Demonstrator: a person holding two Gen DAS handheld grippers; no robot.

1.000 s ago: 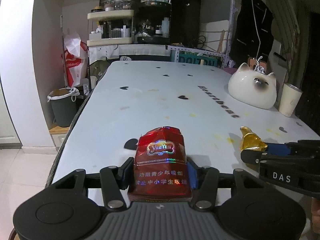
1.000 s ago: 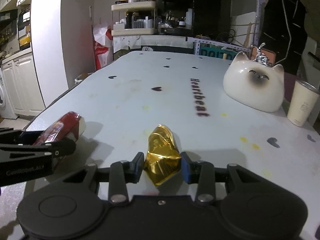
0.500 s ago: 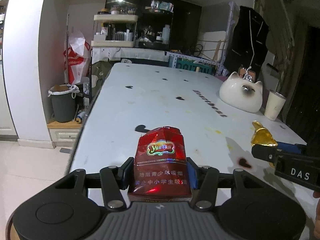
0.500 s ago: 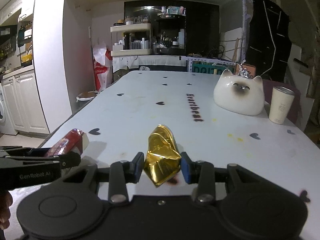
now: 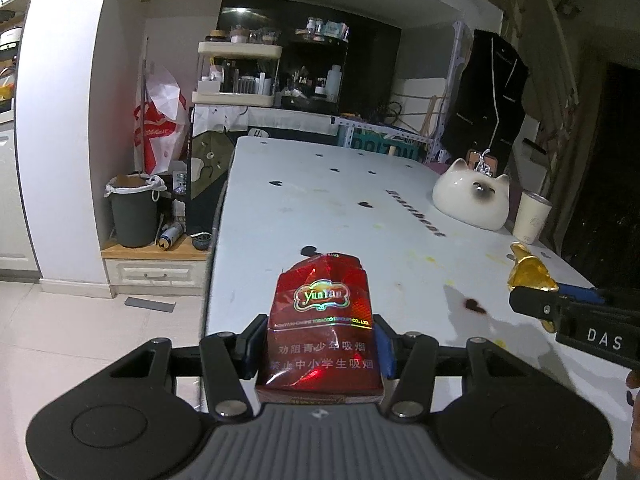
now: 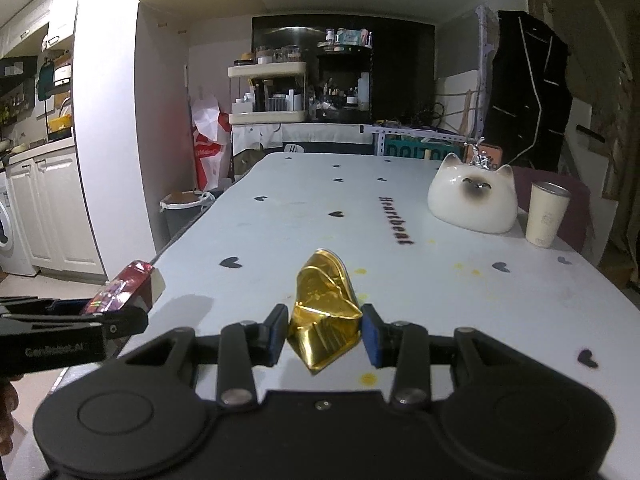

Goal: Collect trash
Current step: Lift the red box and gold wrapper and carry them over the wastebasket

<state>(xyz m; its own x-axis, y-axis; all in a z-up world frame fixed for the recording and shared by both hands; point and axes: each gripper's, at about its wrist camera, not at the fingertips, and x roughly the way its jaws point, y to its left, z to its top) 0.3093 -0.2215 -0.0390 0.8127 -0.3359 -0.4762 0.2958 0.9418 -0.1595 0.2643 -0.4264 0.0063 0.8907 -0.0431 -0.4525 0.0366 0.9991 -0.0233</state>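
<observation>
Here, the red cigarette pack (image 5: 322, 328) sits upright between the blue pads of the left gripper (image 5: 320, 344), which pinch it on both sides and hold it off the worktop (image 5: 320, 200), near that worktop's near left edge. The crumpled gold foil wrapper (image 6: 323, 316) is clamped the same way in the right gripper (image 6: 324, 334), just above the worktop surface. The two grippers are side by side: from the left wrist view the gold foil shows at the right margin; from the right wrist view the red pack shows at the left. Farther back on the worktop, on the right side, a white cat-shaped ornament (image 6: 472, 204) stands just beside a cream cup (image 6: 546, 214). A lined dark bin (image 5: 134, 210) stands on the floor past the worktop's left edge.
</observation>
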